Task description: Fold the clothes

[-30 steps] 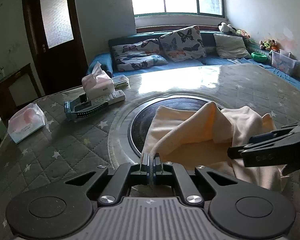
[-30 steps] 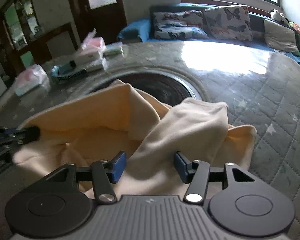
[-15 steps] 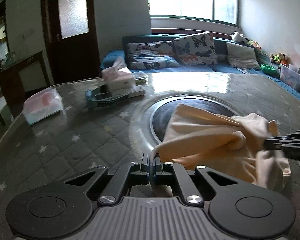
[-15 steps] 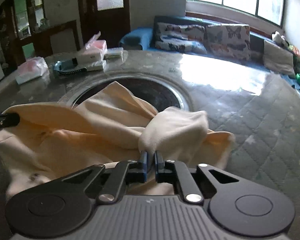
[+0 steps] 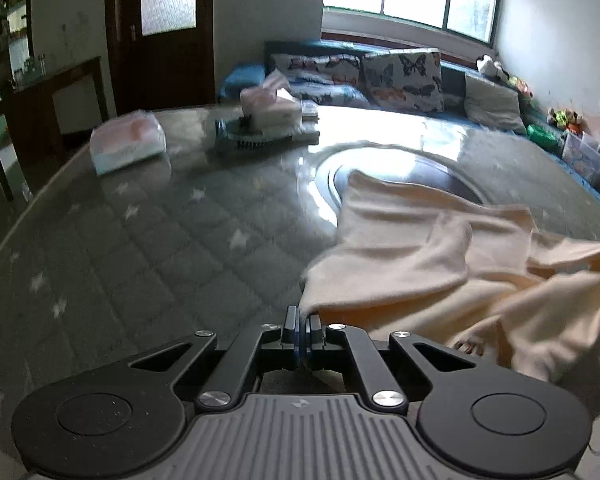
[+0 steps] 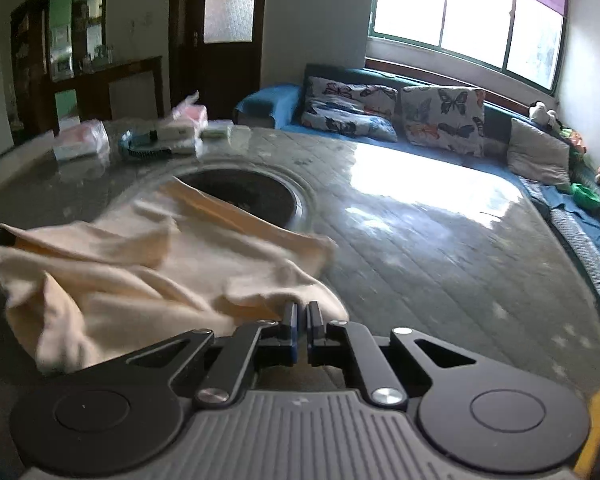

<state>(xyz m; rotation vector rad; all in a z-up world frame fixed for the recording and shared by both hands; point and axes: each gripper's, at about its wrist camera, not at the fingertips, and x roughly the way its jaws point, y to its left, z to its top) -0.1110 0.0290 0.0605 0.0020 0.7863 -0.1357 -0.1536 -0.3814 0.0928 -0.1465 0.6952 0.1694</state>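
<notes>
Now the left gripper (image 5: 302,322) and right gripper (image 6: 302,312) are each clenched on an edge of the cream garment (image 5: 420,264). Since one second ago, the right closed and both separated, stretching the garment over the quilted table (image 5: 140,248), ready for folding.

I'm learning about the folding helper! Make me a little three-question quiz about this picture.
1. True or false: the left gripper is shut on the cream cloth.
2. Which thing sits nearest the table's far edge? A) tissue box B) cream cloth C) left gripper
3. Fill in: the right gripper pinches the cloth's ____.

Key: 1 true; 2 A; 3 edge
</notes>
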